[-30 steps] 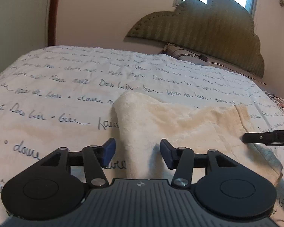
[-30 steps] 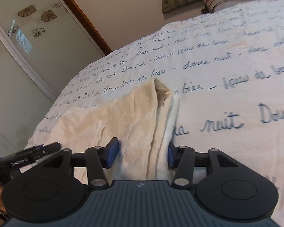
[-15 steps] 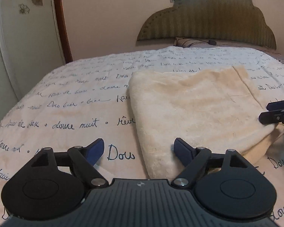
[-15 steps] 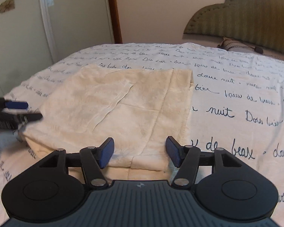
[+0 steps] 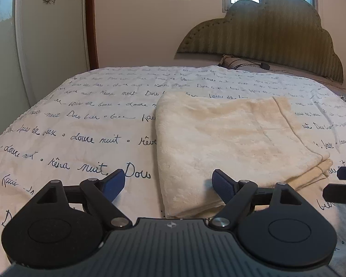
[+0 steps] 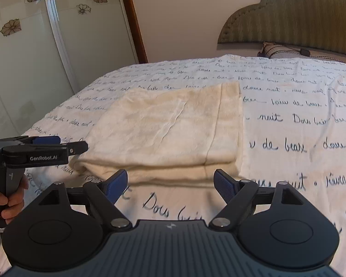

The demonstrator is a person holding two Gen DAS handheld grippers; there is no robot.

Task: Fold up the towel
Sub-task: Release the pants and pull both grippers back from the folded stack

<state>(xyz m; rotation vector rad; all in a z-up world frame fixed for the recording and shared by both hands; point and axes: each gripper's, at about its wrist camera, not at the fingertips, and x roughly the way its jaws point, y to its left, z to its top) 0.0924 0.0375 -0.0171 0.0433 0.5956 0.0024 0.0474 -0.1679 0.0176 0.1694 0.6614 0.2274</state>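
A cream towel [image 5: 230, 143] [image 6: 168, 129] lies folded flat in a rough rectangle on the bed. In the left wrist view my left gripper [image 5: 168, 182] stands wide open over the towel's near left corner, and its blue pads [image 5: 114, 181] do not touch the cloth. My right gripper [image 6: 170, 184] sits just short of the towel's near edge. Its jaws are opening, with only bedspread between them. Each gripper shows in the other's view: the left gripper [image 6: 71, 143] by the towel's left corner, the right gripper [image 5: 341, 182] at the frame's right edge.
The bedspread [image 5: 80, 124] is white with dark handwriting print. A green padded headboard [image 5: 265, 30] and a pillow [image 5: 240, 61] are at the far end. A sliding door with flower decals [image 6: 23, 46] stands left of the bed. A person's hand [image 6: 11, 198] holds the left gripper's handle.
Both grippers let go of the towel's raised edges, opened wide and drew back. The towel, bunched up a second ago, now lies flat and folded.
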